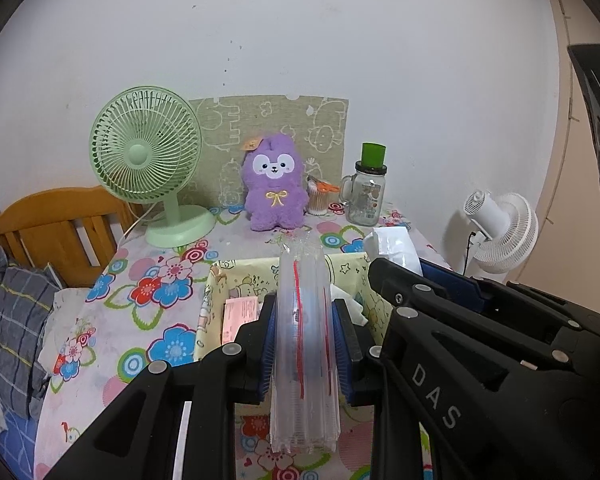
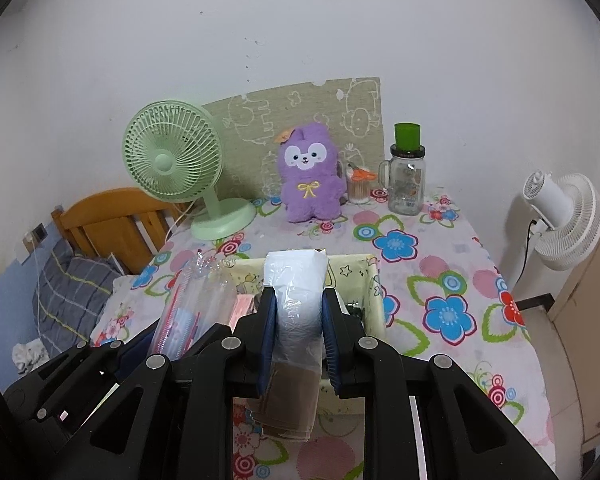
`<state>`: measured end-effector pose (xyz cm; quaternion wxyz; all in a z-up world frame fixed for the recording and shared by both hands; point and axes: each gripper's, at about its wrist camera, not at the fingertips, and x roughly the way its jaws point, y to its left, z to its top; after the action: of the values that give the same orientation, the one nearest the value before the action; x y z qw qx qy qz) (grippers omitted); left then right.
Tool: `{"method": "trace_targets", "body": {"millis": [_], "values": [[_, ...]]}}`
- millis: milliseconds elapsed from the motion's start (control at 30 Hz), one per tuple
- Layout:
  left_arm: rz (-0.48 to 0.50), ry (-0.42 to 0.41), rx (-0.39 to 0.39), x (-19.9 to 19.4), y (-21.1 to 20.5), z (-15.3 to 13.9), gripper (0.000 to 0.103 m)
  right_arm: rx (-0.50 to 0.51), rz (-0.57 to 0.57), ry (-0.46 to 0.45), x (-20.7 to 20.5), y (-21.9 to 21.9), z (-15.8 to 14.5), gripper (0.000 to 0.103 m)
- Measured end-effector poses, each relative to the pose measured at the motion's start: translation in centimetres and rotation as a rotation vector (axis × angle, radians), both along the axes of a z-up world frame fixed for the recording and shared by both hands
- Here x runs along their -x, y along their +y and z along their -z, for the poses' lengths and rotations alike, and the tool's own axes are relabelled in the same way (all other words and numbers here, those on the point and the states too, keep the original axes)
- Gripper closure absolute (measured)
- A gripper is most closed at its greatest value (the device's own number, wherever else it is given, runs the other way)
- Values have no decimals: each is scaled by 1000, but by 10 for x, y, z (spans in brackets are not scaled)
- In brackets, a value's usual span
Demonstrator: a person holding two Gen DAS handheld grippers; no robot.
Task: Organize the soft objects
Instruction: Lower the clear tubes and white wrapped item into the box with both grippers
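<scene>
My left gripper (image 1: 305, 344) is shut on a stack of clear zip bags with red seal lines (image 1: 305, 344), held upright over the yellow cartoon-print fabric box (image 1: 208, 308). My right gripper (image 2: 298, 332) is shut on a clear plastic packet with white and brown contents (image 2: 296, 300), held over the same box (image 2: 374, 292). The right gripper shows at the right in the left wrist view (image 1: 440, 300). The zip bags show at the left in the right wrist view (image 2: 188, 304). A pink packet (image 1: 240, 314) lies inside the box. A purple plush toy (image 1: 274, 184) sits at the back of the table.
A green desk fan (image 1: 148, 160), a glass mug jar with a green lid (image 1: 366, 192) and a cup of cotton swabs (image 1: 320, 198) stand at the back of the flowered tablecloth (image 1: 156, 292). A wooden headboard (image 1: 56, 228) and bedding lie left. A white fan (image 2: 560, 220) stands right.
</scene>
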<state>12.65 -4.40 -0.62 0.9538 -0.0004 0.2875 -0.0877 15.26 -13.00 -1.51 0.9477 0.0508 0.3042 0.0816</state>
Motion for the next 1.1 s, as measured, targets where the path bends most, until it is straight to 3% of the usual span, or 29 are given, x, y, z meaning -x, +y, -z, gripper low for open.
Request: {"method": "trace_targets", "body": {"millis": [900, 1100], "values": [[-11, 32, -4, -65, -1, 25, 77, -12, -20, 60, -70, -1, 27, 78], [-19, 45, 3, -76, 0, 32, 65, -16, -20, 77, -82, -2, 33, 78]]}}
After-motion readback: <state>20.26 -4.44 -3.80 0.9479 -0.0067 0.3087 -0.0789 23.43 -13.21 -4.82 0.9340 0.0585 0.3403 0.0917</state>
